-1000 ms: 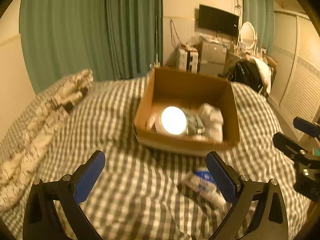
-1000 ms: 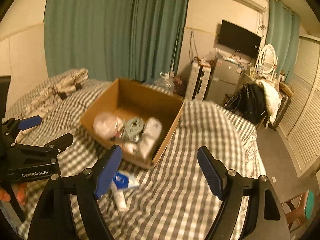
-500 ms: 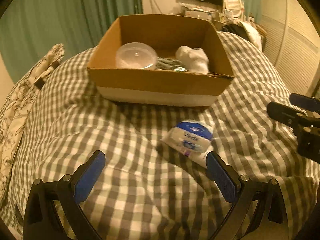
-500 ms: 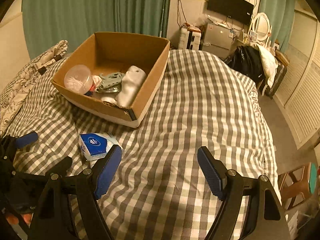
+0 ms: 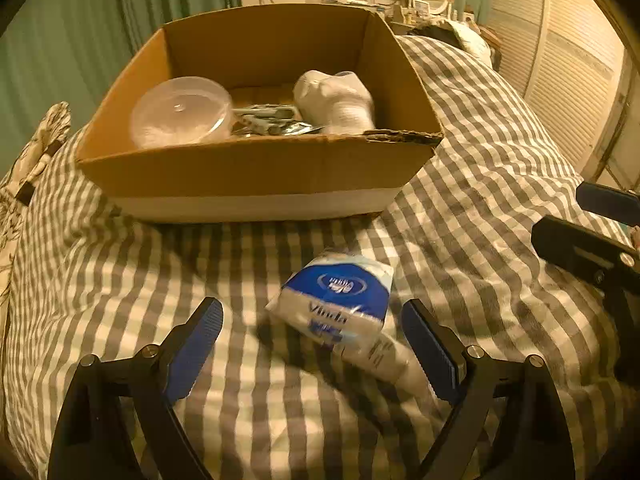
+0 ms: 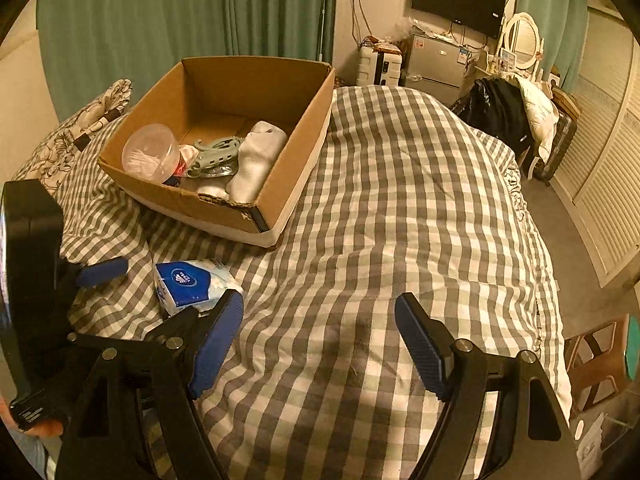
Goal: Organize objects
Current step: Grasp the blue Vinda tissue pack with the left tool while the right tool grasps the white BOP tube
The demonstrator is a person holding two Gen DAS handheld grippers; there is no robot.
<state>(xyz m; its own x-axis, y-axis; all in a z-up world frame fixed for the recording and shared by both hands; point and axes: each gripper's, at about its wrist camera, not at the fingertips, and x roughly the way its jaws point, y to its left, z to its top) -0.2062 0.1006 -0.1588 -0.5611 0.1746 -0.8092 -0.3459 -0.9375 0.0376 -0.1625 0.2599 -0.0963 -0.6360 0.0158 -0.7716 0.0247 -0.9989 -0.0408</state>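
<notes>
Tissue pack [image 5: 334, 306] lies between the closing left gripper's [image 5: 312, 344] fingers [image 5: 198, 340], untouched.

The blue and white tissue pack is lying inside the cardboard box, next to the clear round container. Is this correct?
Not quite. The tissue pack lies on the checked bedcover, in front of the cardboard box. The left wrist view shows it. The clear round container is inside the box.

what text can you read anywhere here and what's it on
"Vinda": on the tissue pack lying on the bed, in blue letters on its white part.
Oval logo on the pack's blue part: too blurred to read.
Small print on the pack's lower end: too small to read.
Stickers on the fridge: too small to read.
</notes>
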